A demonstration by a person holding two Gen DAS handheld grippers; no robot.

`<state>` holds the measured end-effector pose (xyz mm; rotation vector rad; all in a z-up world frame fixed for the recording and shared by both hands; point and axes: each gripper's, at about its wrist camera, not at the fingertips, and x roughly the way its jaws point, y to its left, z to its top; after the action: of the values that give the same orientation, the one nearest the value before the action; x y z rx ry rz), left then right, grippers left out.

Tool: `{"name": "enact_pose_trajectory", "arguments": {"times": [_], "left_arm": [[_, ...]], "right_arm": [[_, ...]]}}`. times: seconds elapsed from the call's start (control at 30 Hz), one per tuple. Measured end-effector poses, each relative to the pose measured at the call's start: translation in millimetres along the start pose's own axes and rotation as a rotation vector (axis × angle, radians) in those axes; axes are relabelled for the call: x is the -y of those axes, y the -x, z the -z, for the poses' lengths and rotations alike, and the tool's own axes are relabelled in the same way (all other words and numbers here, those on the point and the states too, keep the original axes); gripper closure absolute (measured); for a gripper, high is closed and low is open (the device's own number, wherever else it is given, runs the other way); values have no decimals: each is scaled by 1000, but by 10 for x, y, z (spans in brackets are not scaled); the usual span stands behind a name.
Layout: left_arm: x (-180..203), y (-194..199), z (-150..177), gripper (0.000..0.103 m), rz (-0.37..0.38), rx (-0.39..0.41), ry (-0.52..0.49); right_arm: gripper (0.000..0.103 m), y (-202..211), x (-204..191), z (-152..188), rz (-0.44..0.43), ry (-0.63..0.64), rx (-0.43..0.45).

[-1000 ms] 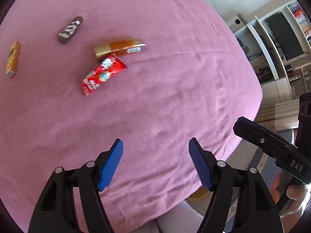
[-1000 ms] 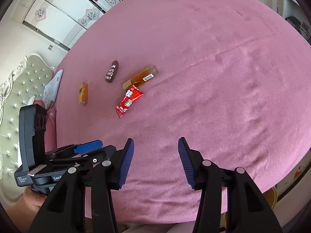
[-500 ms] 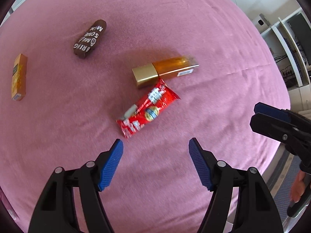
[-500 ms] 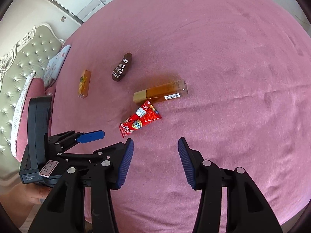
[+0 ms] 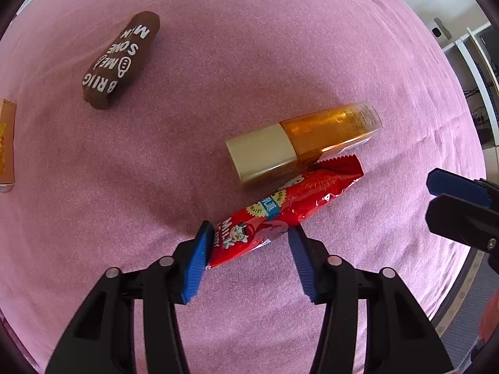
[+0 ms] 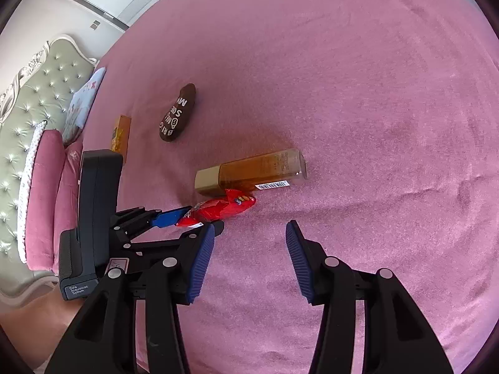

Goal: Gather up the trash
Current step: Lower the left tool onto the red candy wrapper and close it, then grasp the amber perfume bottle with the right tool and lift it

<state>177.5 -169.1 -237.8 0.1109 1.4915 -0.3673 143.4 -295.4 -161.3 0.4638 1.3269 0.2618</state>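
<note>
A red milk-candy wrapper (image 5: 290, 202) lies on the pink cloth (image 5: 280, 46), its far end against an amber bottle with a gold cap (image 5: 305, 140). My left gripper (image 5: 249, 233) points straight down over the wrapper's near end. Its jaws are closing with the wrapper between the blue pads, and the wrapper looks uncrushed. In the right wrist view the left gripper (image 6: 193, 221) straddles the wrapper (image 6: 224, 207) beside the bottle (image 6: 252, 168). My right gripper (image 6: 249, 229) hovers open just to the right with nothing between its fingers, and it shows at the edge of the left wrist view (image 5: 432, 198).
A brown pouch with white lettering (image 5: 120, 59) lies at the far left. An orange box (image 5: 6, 146) lies by the left edge. A tufted headboard (image 6: 37, 93) and pillows (image 6: 43, 187) stand to the left. Shelving (image 5: 480, 62) stands beyond the cloth's right edge.
Both grippers came down and forward toward the wrapper and bottle. The left jaws have narrowed and now straddle the wrapper's near end. The right jaws kept their width.
</note>
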Motion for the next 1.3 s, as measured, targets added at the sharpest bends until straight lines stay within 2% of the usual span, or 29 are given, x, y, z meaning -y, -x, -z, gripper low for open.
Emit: {"name": "enact_pose_trajectory", "arguments": {"times": [0.17,0.23,0.4,0.5,0.63,0.83,1.07,1.23,1.3], "left_arm": [[-109,54,45,64,42,0,-1],[-209,105,85,69,101,-7,40],[-448,277,224,69,157,8,126],[-576,351,278,69,185,16,183],[-628,389,282,69,183,30,228],[-714,387,328,69,170,53,324],[-755,391,536,69,116,56,312],[-870,362,606,69,98,50,316],[-918,356,630,70,94,46,324]], "right_arm": [[56,-38,-2,-35,0,-29,4],[56,-49,-18,-56,2,-30,6],[56,-61,-145,-164,33,34,1],[56,-102,-299,-282,63,155,-28],[56,-233,-520,-407,131,399,-90],[56,-449,-831,-504,158,759,-226],[56,-754,-1055,-346,202,1136,-404],[54,-971,-1000,-263,245,1265,-465],[55,-1042,-974,-253,249,1275,-487]]}}
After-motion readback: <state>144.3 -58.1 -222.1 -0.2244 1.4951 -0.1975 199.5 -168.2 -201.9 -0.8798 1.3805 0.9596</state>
